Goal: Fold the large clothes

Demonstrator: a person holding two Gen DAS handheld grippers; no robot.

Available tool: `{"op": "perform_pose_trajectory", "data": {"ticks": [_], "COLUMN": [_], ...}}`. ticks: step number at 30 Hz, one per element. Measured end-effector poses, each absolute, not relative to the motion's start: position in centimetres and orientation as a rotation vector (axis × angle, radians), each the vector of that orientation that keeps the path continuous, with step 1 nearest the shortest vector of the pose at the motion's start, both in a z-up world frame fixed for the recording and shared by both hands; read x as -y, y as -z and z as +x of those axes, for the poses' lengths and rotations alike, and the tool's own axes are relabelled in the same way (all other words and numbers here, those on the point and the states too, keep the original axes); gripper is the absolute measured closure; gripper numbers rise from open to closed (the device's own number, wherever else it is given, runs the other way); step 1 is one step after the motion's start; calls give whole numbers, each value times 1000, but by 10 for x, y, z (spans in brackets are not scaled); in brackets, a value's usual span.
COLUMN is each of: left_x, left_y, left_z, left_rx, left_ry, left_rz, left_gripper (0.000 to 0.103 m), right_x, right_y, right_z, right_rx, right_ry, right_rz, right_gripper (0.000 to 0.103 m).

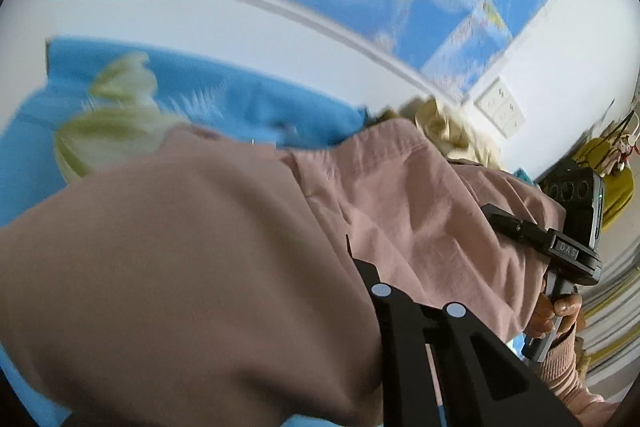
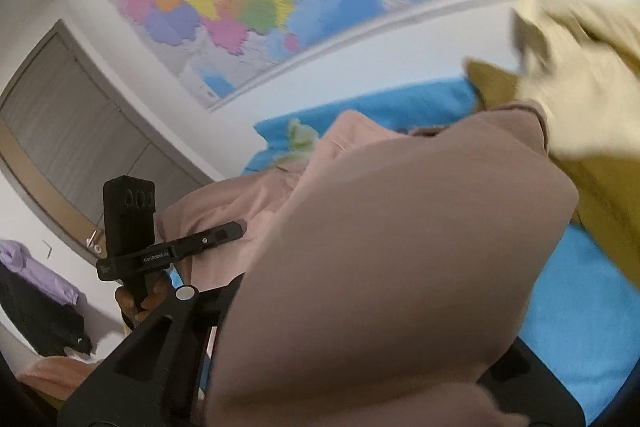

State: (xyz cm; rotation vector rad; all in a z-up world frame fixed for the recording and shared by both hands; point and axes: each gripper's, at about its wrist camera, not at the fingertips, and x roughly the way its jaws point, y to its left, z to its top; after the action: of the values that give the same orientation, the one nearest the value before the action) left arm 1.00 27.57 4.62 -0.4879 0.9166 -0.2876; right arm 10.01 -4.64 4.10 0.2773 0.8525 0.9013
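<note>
Both grippers pinch the pink garment (image 1: pixel 224 267) and hold it up over the blue sheet (image 1: pixel 200 99). The left gripper (image 1: pixel 408 303) has its jaws pressed together on one bunch of the cloth; seen from the right wrist, that same tool (image 2: pixel 224 233) bites a fold further along. The right gripper (image 2: pixel 224 311) is nearly buried under the fabric, so its grip is judged partly from how the cloth hangs off it, but its jaws look clamped on the garment too.

To do this lift well, keep both pinches firm and raise the two hands evenly, so the cloth hangs clear of the sheet and drops straight. Spread the hands apart until the top edge is taut, then check for trapped folds before laying it down. Keep clear of the yellow garment (image 2: pixel 580 99) lying near on the right and the pale green item (image 1: pixel 116 123) behind, so neither gets dragged along.

The garment is a dusty pink, soft, matte weave with a stitched seam and heavy creases; it sags in a broad fold between the two grips and fills the lower half of both views
</note>
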Motion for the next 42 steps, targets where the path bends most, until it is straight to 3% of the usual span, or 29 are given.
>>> {"op": "perform_pose_trajectory", "data": {"ticks": [9, 17, 22, 27, 30, 34, 37, 42], "left_x": [-362, -451, -497, -531, -537, -546, -549, -546], "left_y": [-102, -130, -98, -13, 13, 19, 23, 28], "left_z": [34, 55, 72, 80, 75, 69, 70, 65], "left_rx": [-798, -678, -666, -825, -856, -846, -853, -869], "left_ry": [73, -128, -253, -319, -336, -325, -333, -343], "left_rz": [-431, -396, -359, -431, -443, -495, -484, -480], "left_gripper": [90, 90, 90, 90, 88, 84, 82, 77], "right_x": [-55, -157, -208, -240, -232, -216, -206, -178], "right_y": [-101, -121, -86, 11, 49, 53, 50, 57], "right_z": [148, 181, 197, 214, 217, 217, 213, 210], "right_rx": [-749, -672, -714, -963, -1052, -1077, -1084, -1132], "right_ry": [-1047, -1173, -1206, -1149, -1122, -1133, -1119, -1121], "right_rz": [204, 167, 148, 74, 91, 130, 98, 134], "right_gripper": [87, 87, 87, 87, 82, 73, 57, 52]}}
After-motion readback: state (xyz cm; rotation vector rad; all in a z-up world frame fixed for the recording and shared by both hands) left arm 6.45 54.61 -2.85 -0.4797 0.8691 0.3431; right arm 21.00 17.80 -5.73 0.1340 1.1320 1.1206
